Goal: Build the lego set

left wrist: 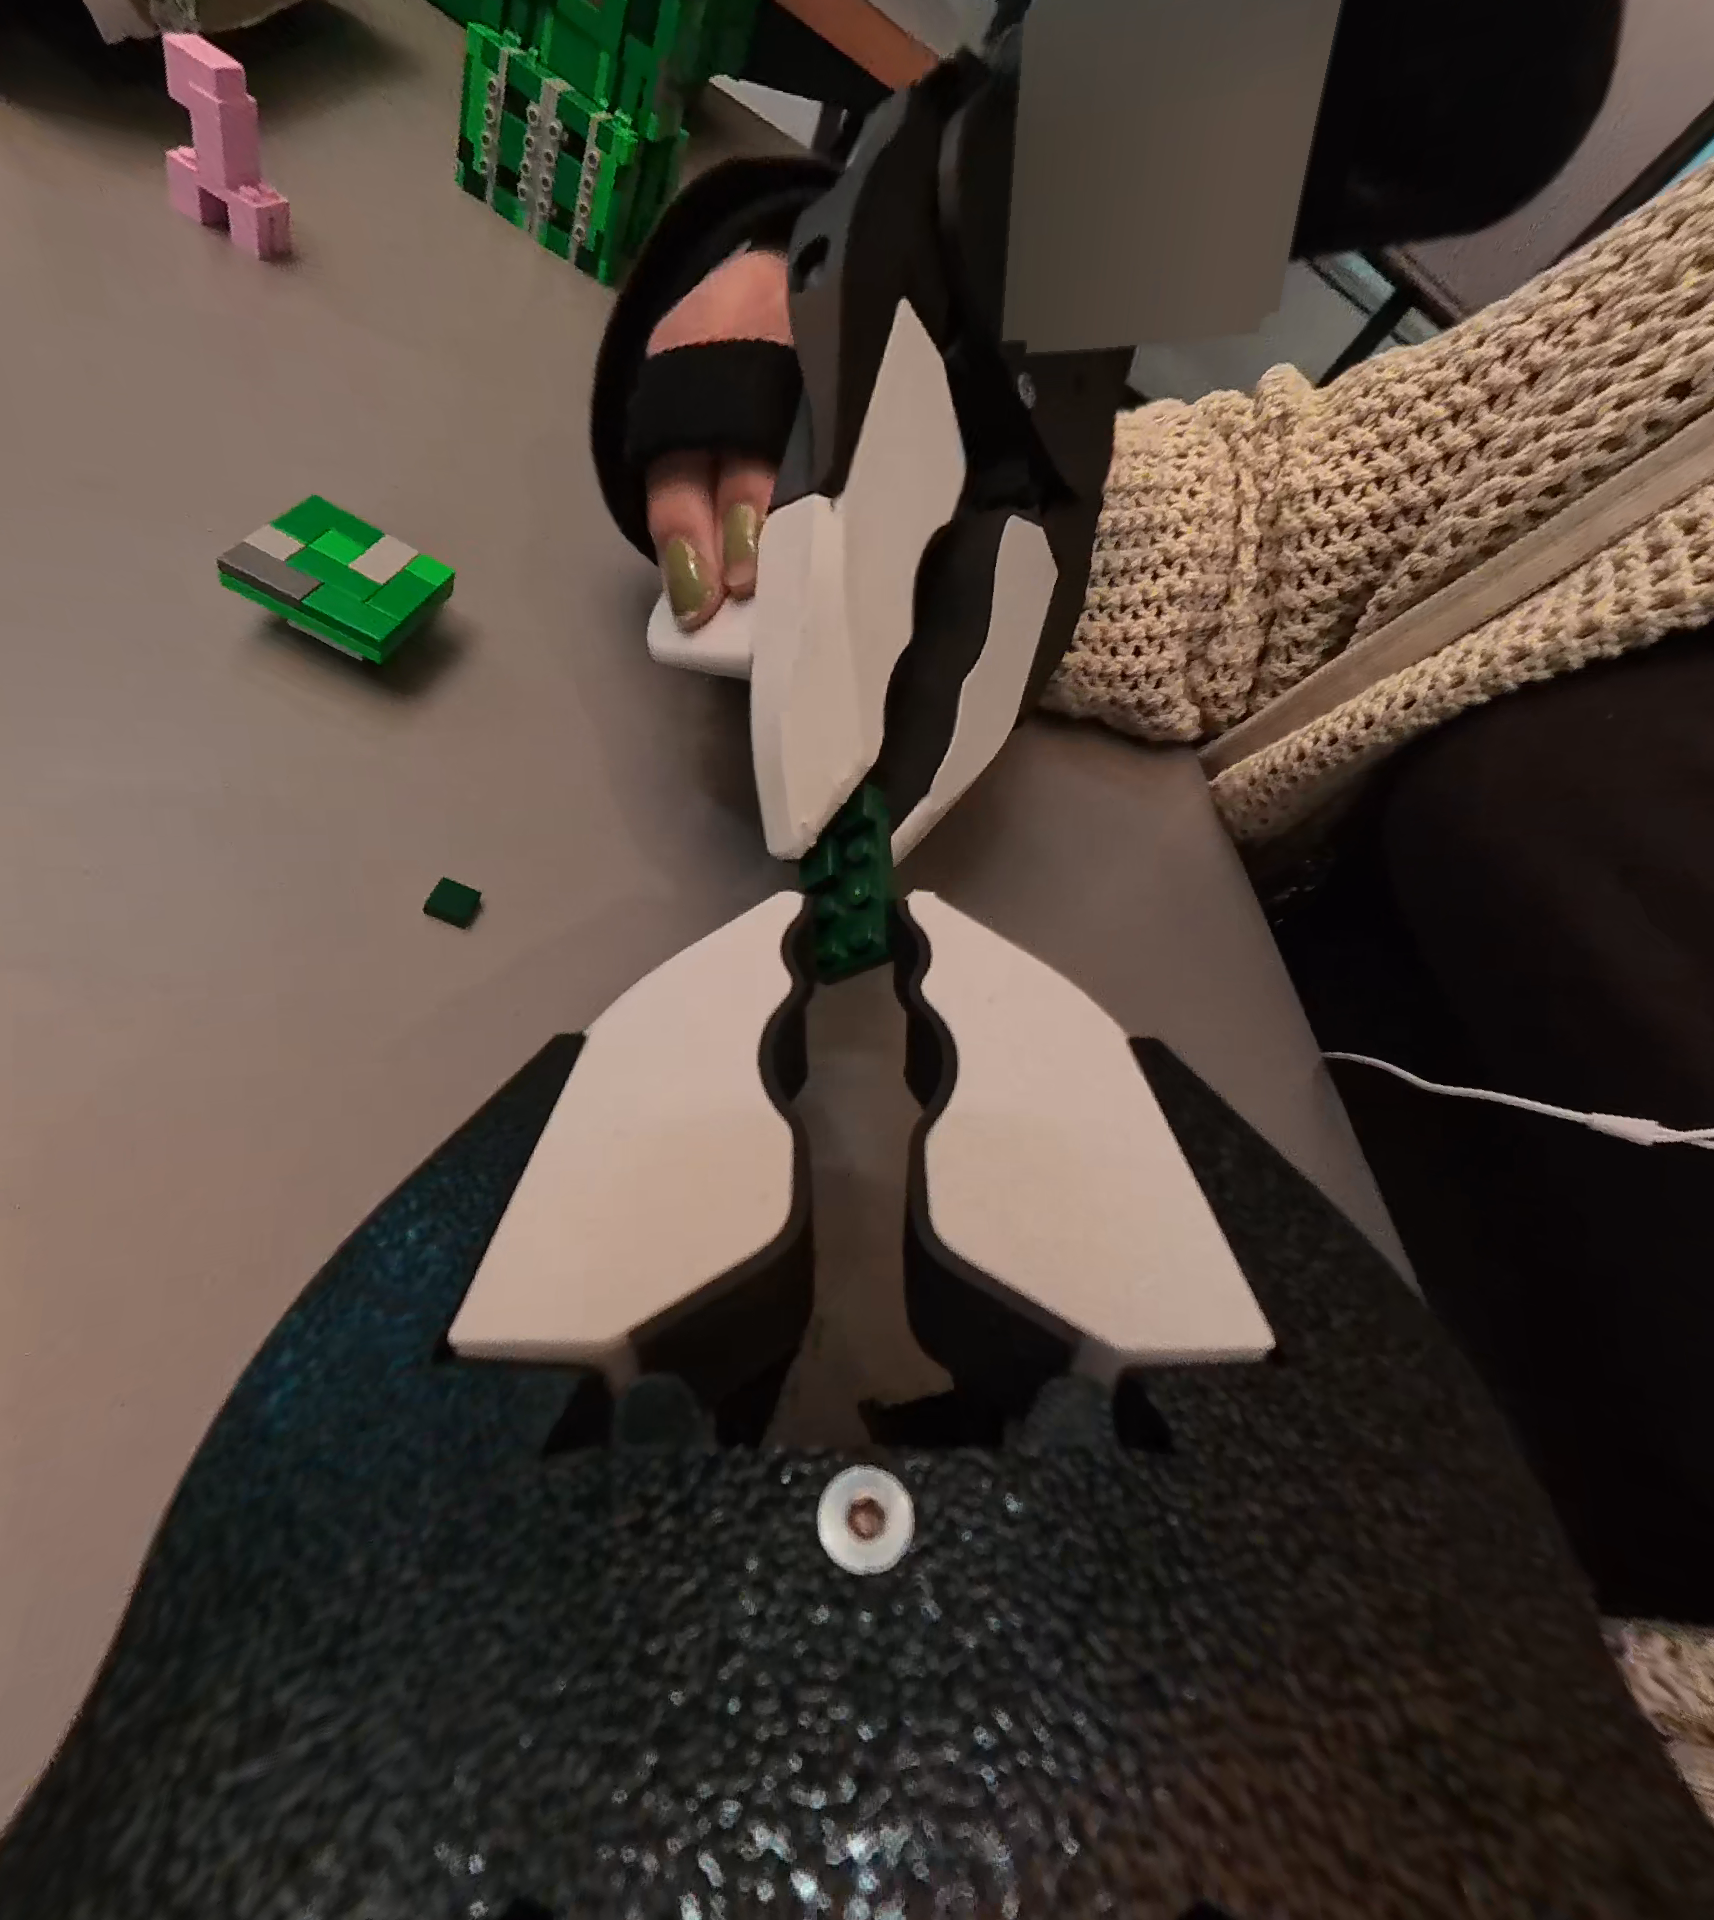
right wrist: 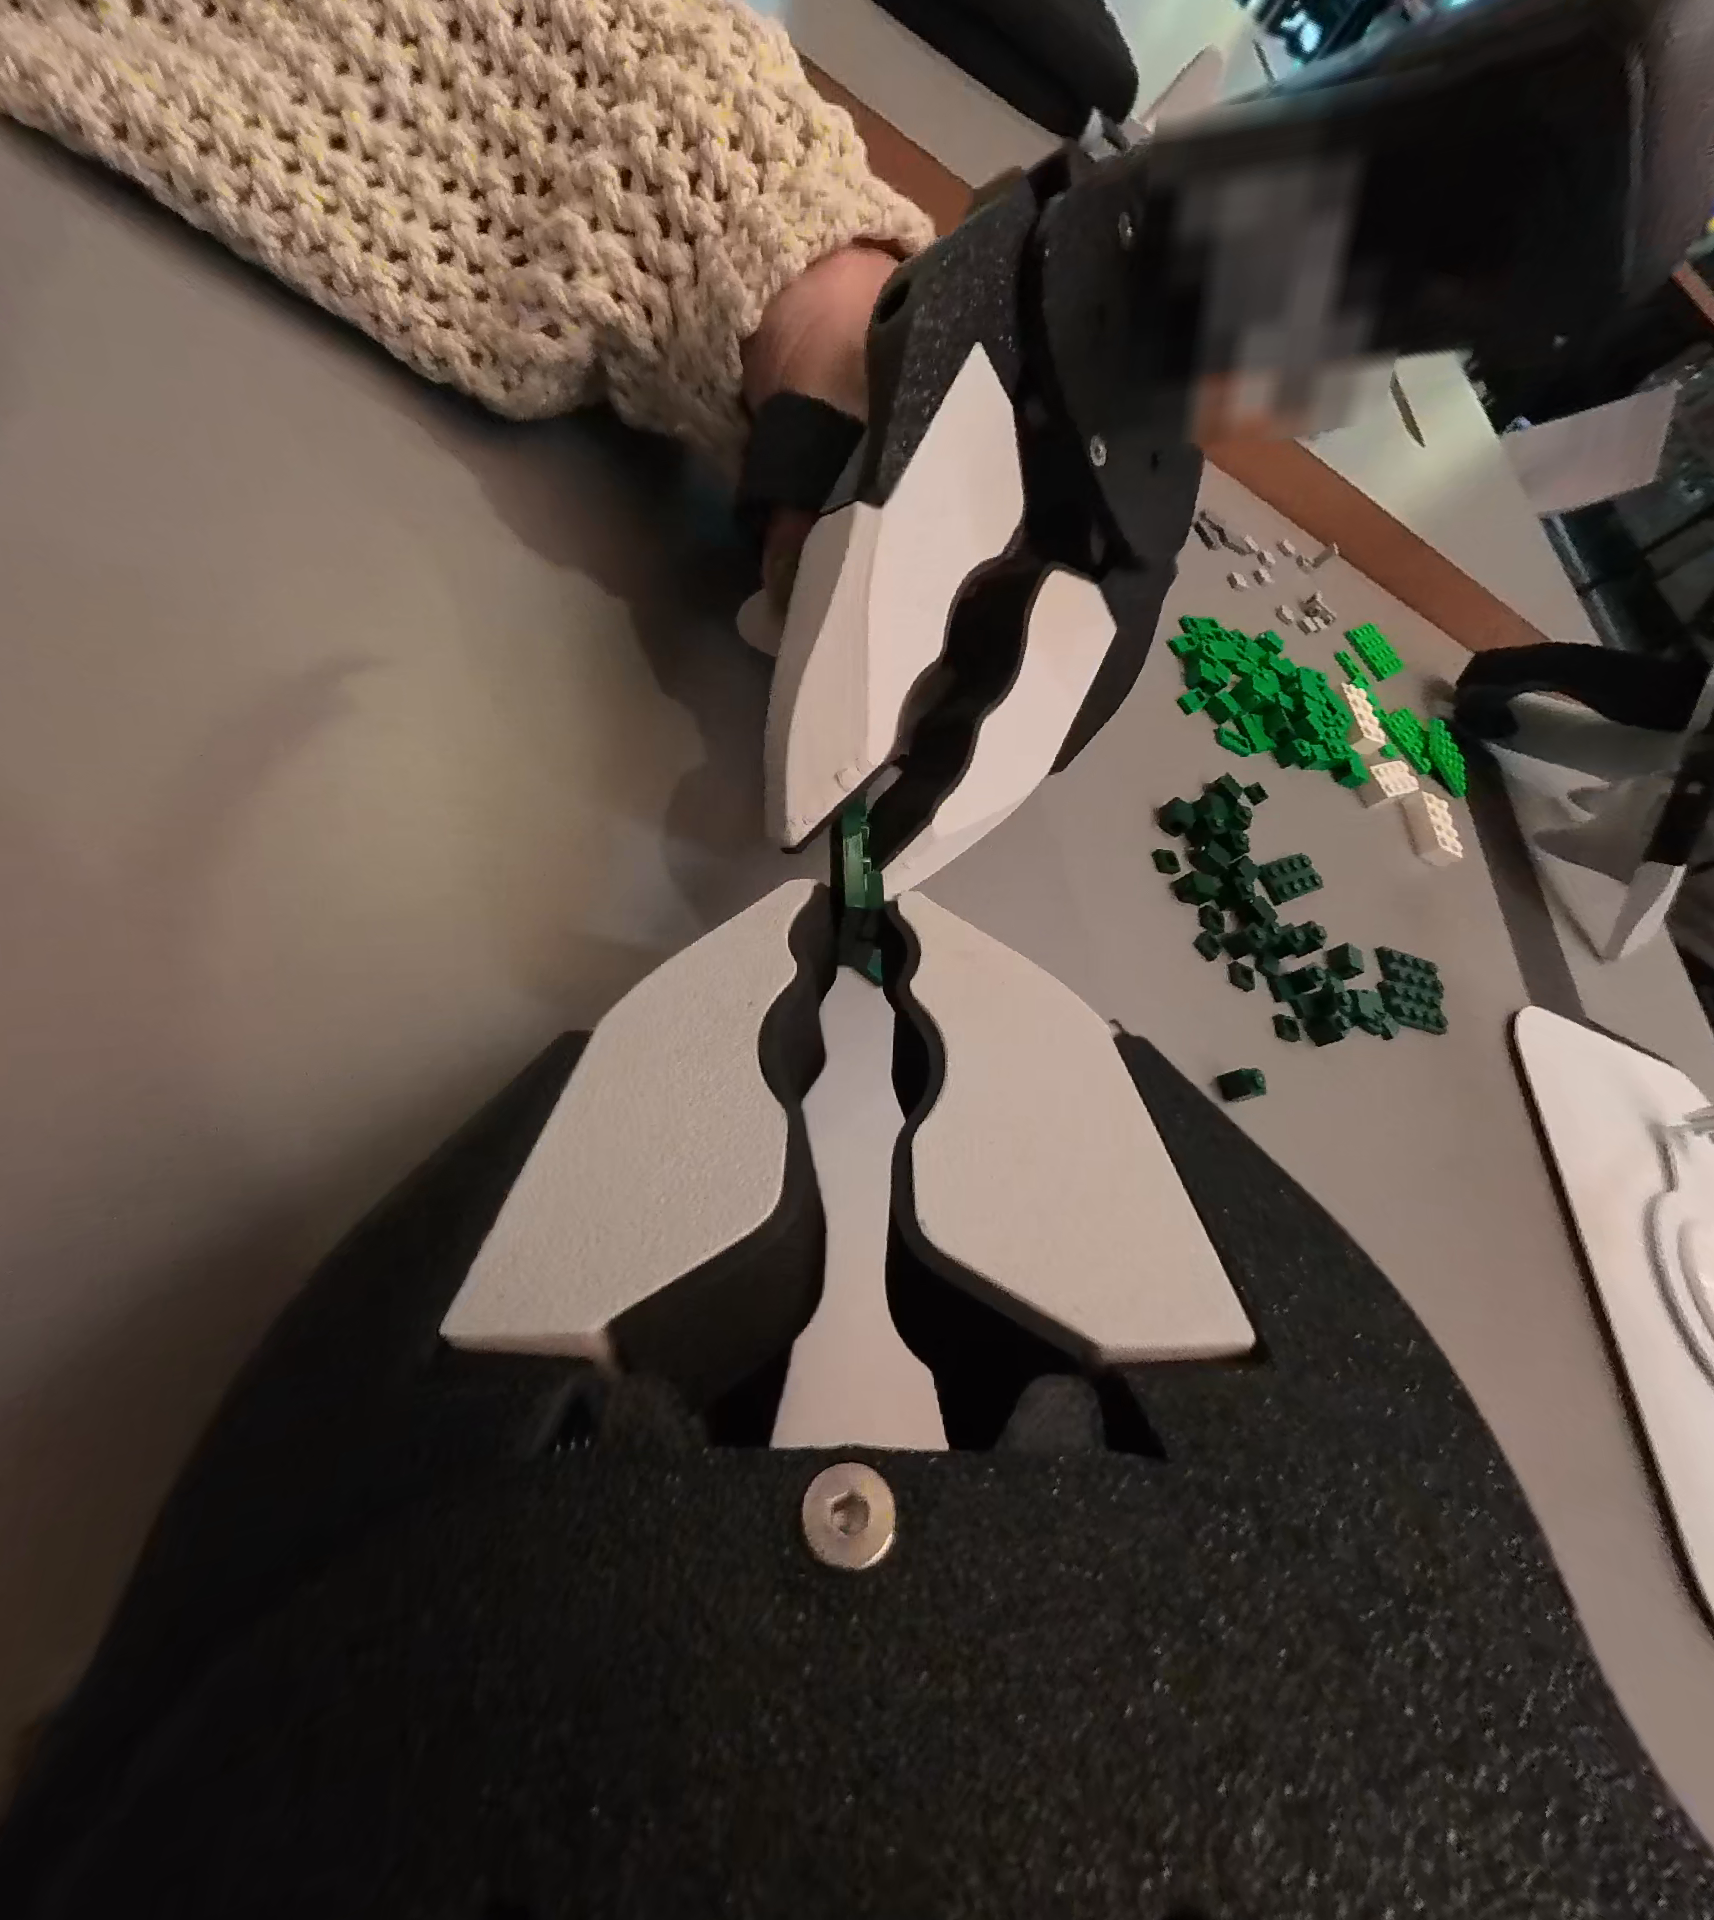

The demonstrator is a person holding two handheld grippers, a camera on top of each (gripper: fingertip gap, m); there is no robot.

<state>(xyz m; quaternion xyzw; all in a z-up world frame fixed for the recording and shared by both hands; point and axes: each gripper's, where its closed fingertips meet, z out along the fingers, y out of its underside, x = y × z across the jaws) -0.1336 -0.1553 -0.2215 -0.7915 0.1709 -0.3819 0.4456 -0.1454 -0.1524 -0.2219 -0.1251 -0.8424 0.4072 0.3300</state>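
Held tip to tip above the worktop, the left claw and right claw each pinch one end of the dark green lego piece, seemingly to press two parts together.

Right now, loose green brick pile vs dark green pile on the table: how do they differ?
The bright green pile is lighter in colour; the dark green pile is deep forest green. The bright green pile has white bricks at its edge; the dark green pile shows none. The bright green pile lies farther from the right gripper; the dark green pile lies nearer. Both are loose and unassembled on the grey table.
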